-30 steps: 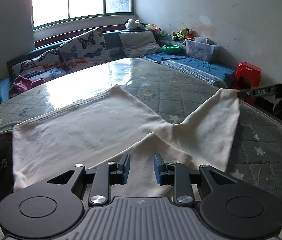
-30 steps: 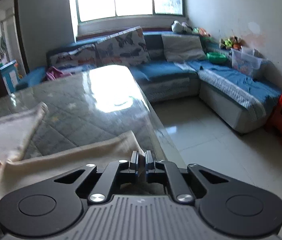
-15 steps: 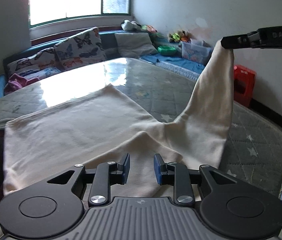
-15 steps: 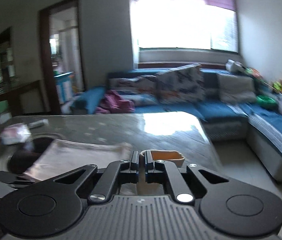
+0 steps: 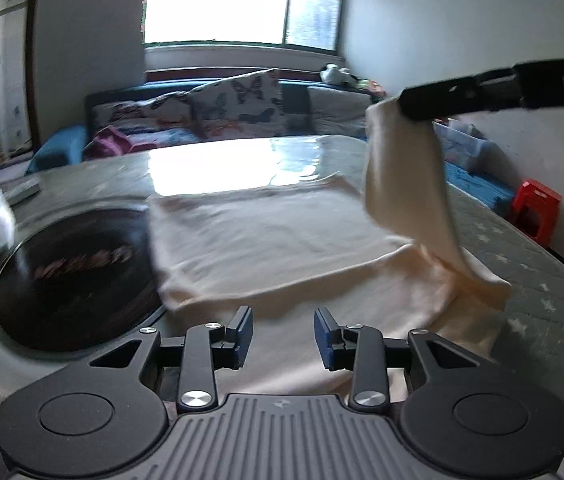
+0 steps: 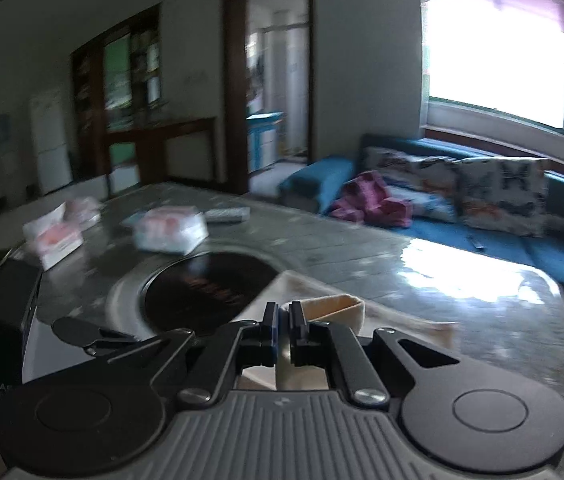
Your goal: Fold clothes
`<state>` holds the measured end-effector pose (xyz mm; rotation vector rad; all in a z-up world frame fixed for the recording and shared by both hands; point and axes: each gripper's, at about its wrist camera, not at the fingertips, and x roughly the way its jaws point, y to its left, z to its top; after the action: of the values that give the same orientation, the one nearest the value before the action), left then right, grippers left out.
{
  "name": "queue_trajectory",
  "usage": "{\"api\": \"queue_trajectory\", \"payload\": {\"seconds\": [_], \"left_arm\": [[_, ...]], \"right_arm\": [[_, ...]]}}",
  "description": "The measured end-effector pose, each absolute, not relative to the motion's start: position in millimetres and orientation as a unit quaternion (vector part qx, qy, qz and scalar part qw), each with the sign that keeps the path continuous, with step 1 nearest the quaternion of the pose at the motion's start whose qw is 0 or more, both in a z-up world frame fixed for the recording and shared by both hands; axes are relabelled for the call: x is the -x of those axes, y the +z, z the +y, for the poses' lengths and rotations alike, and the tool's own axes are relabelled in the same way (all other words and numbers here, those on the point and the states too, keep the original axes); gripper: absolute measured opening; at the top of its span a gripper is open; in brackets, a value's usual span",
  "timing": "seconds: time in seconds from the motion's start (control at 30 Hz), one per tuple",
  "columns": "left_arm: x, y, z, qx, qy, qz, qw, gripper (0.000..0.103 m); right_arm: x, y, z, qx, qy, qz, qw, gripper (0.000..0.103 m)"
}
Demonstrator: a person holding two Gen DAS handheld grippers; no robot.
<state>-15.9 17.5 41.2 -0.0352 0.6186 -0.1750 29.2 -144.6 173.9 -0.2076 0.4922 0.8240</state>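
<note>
Overhead, the right hand-held gripper is clamped on a corner of the cream garment, lifted above the desk; the left hand-held gripper is opening, nothing between its jaws.

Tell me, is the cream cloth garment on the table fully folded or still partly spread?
Partly spread. The cream cloth garment lies mostly flat on the table, while the right gripper holds one end lifted above it.
</note>
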Motion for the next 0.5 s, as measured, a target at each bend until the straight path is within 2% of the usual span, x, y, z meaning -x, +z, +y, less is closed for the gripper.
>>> {"api": "queue_trajectory", "payload": {"seconds": [0.3,0.4,0.43,0.5], "left_arm": [[36.6,35.2,45.9,0.047,-0.058,0.308,0.949,0.04],[37.7,34.4,49.1,0.05,-0.055,0.309,0.948,0.04],[37.9,34.9,49.3,0.049,-0.054,0.308,0.949,0.04],[38.4,35.9,49.7,0.049,-0.053,0.307,0.949,0.04]], "right_arm": [[-18.8,129.3,-85.7,0.131,0.446,0.295,0.835,0.005],[-17.8,119.0,-77.4,0.132,0.461,0.313,0.82,0.008],[-16.3,118.2,-75.8,0.131,0.462,0.311,0.821,0.013],[-13.1,121.7,-80.1,0.133,0.462,0.307,0.821,0.013]]}}
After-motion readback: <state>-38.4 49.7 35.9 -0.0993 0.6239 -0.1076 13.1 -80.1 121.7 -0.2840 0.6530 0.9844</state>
